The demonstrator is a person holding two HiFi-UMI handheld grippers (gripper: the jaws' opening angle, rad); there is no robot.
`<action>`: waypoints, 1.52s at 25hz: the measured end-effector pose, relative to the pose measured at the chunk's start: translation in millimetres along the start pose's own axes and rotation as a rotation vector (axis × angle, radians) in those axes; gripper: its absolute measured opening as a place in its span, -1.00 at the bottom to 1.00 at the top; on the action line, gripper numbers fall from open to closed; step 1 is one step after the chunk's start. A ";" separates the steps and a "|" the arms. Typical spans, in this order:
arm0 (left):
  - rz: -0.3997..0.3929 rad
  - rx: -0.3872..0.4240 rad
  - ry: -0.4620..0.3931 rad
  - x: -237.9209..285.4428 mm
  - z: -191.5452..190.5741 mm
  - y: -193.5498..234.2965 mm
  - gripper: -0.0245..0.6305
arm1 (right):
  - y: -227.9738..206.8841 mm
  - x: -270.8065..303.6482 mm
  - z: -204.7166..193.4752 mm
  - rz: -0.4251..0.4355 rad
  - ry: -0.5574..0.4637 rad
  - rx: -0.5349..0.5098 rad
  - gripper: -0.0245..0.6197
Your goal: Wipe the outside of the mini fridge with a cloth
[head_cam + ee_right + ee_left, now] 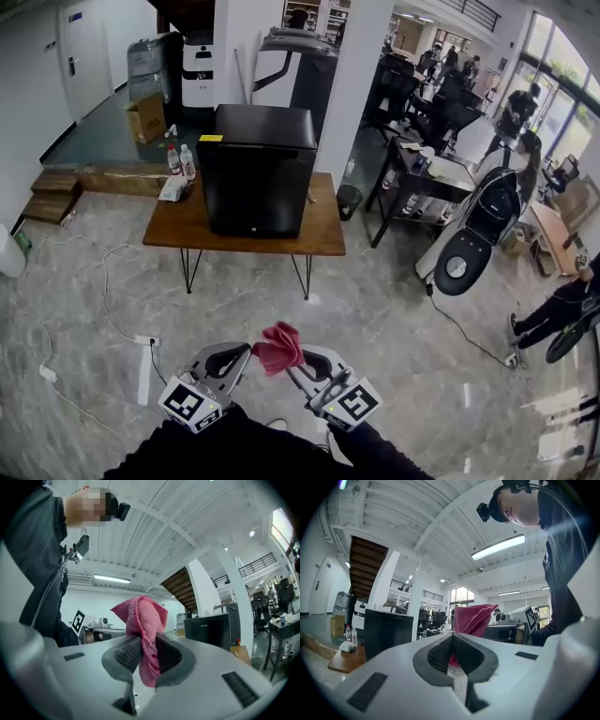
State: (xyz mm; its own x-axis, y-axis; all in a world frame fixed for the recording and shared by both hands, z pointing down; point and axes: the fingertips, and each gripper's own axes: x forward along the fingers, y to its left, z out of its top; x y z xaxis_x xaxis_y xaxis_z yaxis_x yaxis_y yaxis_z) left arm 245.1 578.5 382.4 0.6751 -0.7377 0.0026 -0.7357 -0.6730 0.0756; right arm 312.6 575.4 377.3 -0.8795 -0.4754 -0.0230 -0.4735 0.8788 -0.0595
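Note:
The black mini fridge (255,169) stands with its door shut on a wooden table (178,230), well ahead of me across the marble floor. Both grippers are held low and close to my body. My right gripper (294,364) is shut on a pink cloth (278,346), which bunches up above its jaws (140,616). My left gripper (240,354) sits just left of the cloth, its jaws closed with nothing between them. In the left gripper view the cloth (473,618) shows beyond the closed jaws and the fridge (386,630) stands far off at the left.
Two water bottles (180,161) and a crumpled wrapper sit on the table's left end. White cables and a power strip (145,340) lie on the floor at the left. Desks, a white floor machine (469,234) and a person (562,305) fill the right side.

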 end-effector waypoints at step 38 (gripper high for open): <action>-0.015 -0.046 -0.005 181.5 26.8 428.8 -0.91 | -276.5 370.7 -3.3 -0.034 0.039 -0.002 -0.71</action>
State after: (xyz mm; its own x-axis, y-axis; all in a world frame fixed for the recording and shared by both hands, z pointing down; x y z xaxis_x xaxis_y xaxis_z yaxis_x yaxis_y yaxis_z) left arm 50.7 154.7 388.6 0.6859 -0.7277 -0.0038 -0.7220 -0.6812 0.1209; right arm 117.4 156.3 388.4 -0.8640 -0.5032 0.0181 -0.5033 0.8622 -0.0578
